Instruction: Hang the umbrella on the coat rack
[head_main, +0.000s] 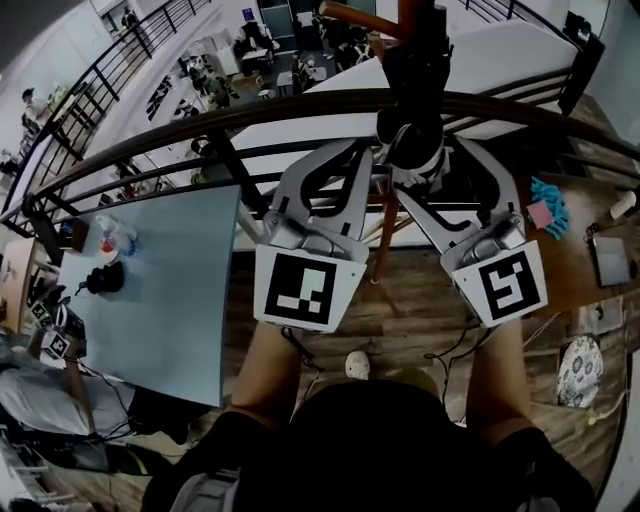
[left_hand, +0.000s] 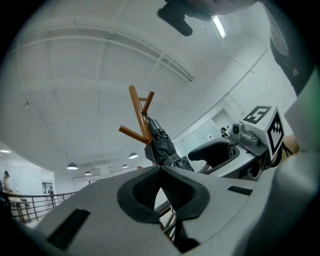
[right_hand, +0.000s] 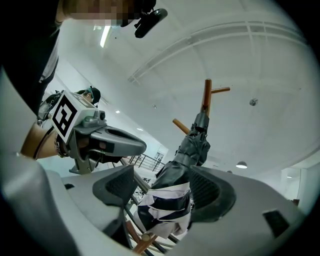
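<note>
Clamping the lower part of a black folded umbrella (right_hand: 192, 147), the right gripper (right_hand: 162, 191) has its two dark ribbed pads set on either side of a black-and-white striped band (right_hand: 165, 202) wrapped round the fabric. This sits at the lower middle of the right gripper view. From there the umbrella slants up to the centre of the frame, where its upper end lies against the brown wooden coat rack (right_hand: 206, 95). The rack is a straight post with short pegs angling off it. Whether the umbrella rests on a peg cannot be told.

The print that shows is the blocky black-and-white square marker on each gripper's white cube. The left cube (head_main: 300, 287) lies at the lower centre-left of the head view and the right cube (head_main: 508, 280) at the lower centre-right.

The left gripper (left_hand: 160, 172) is closed on nothing, its pads pressed together at the lower middle of the left gripper view. The umbrella and rack rise behind its tips.

In the head view both grippers are raised side by side at the centre. The umbrella is a dark bundle at the upper middle between their tips, close beside the right one. A black metal railing (head_main: 300, 105) curves across the upper frame, a pale blue tabletop (head_main: 170, 290) fills the left, and a wooden plank floor (head_main: 420, 310) lies below.
</note>
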